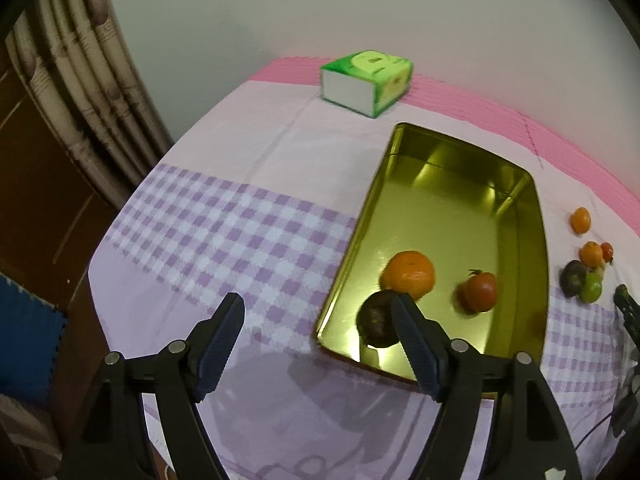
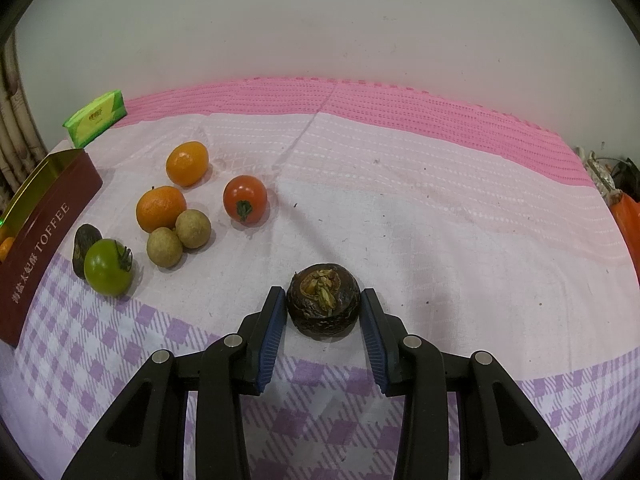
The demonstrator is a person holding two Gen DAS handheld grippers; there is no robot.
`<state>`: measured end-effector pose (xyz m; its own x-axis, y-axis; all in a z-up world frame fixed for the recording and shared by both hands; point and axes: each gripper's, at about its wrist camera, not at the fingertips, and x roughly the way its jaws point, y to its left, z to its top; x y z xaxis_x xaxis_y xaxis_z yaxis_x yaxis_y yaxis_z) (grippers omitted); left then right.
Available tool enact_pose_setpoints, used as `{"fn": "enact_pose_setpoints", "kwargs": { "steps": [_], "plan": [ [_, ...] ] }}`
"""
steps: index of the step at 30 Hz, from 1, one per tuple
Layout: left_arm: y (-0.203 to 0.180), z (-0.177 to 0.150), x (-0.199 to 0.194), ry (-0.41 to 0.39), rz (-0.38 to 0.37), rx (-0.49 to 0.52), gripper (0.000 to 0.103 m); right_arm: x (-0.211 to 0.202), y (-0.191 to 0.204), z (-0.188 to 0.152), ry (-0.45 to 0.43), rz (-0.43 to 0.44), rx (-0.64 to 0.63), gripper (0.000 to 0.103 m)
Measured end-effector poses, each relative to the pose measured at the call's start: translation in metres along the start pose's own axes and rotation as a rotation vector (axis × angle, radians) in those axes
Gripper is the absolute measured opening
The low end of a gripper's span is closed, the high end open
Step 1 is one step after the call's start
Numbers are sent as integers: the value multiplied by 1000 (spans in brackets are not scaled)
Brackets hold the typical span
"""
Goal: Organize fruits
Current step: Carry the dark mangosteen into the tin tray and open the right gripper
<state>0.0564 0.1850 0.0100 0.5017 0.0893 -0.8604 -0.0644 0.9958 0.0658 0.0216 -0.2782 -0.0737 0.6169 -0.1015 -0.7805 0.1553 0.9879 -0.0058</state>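
The right claw [image 2: 323, 312] has a dark, wrinkled mangosteen [image 2: 323, 305] between its blue pads, which sit at or just off the fruit's sides; whether they press on it cannot be told, and the fruit rests on the cloth-covered surface [image 2: 400, 208]. To the left of it lies a loose cluster: a red tomato [image 2: 245, 199], two oranges [image 2: 187, 163] [image 2: 161, 208], two small tan round fruits [image 2: 193, 228] [image 2: 164, 247] touching each other, a green tomato [image 2: 108, 267] and, just behind it, another dark fruit [image 2: 85, 246]. At the far left edge stands a dark red tin [image 2: 44, 240] lettered TOFFEE, with a green tissue pack [image 2: 95, 118] beyond it. The left claw [image 1: 318, 312] stands wide with nothing between its fingers, hovering over the near left corner of the tin, whose gold inside [image 1: 448, 216] shows. In the tin lie an orange [image 1: 408, 274], a red tomato [image 1: 480, 291] and a dark mangosteen [image 1: 376, 322], the last partly hidden behind the claw's right finger [image 1: 416, 344].
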Motion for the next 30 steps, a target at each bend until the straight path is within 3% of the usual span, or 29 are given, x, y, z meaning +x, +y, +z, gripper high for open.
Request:
{"fn": "enact_pose_setpoints", "kwargs": {
  "steps": [13,19,24,30],
  "plan": [
    [33,-4,26,50,53,-124,77,1,10,10,40,-49,5,38],
    [37,-4,22,50,19,-151,79,-15,20,23,6,-41,13,38],
    [36,-1,15,15,13,-149,79,-40,50,41,-33,45,-14,38],
    [47,1,15,20,26,-188,79,-63,134,54,-43,212,-127,38]
  ]
}}
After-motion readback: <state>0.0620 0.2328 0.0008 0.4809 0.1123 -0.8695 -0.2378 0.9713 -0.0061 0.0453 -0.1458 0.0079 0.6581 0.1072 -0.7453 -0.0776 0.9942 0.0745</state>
